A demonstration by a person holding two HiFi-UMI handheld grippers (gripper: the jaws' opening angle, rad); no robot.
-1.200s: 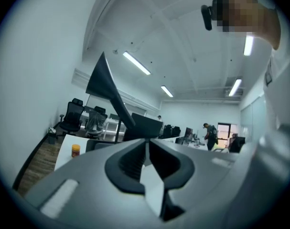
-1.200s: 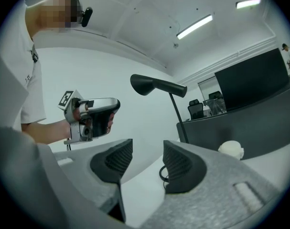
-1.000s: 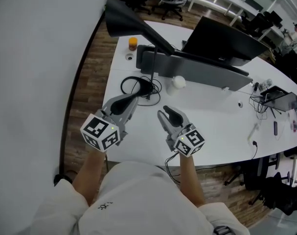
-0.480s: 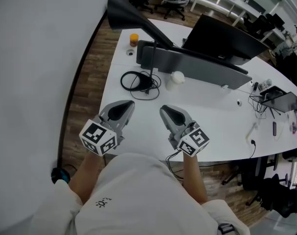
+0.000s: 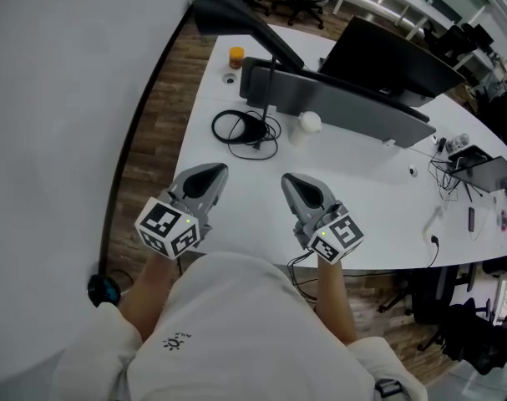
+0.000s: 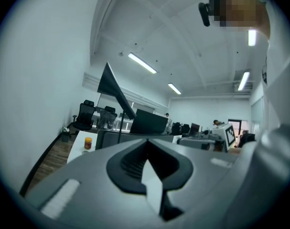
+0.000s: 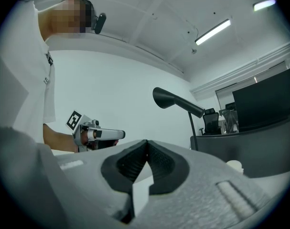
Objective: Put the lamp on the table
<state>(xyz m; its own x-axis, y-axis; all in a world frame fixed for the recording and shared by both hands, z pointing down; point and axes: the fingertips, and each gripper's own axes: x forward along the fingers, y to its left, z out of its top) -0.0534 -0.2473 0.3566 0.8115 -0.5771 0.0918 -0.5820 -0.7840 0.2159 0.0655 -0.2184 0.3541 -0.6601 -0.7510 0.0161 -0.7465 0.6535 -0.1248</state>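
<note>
The white curved worktop [image 5: 353, 199] carries a black cone-shaded desk lamp [image 5: 236, 15] near its far left corner. Left claw [image 5: 213, 170] is pressed together, empty; right claw [image 5: 291, 179] has just closed, empty.

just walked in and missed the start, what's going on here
A person holds a gripper in each hand at the near edge of the white table. The black lamp already stands on the table, its base by a coil of black cable. Neither gripper touches it: the left gripper is shut and empty, and the right gripper has just closed its jaws on nothing. The placing looks done.
</note>
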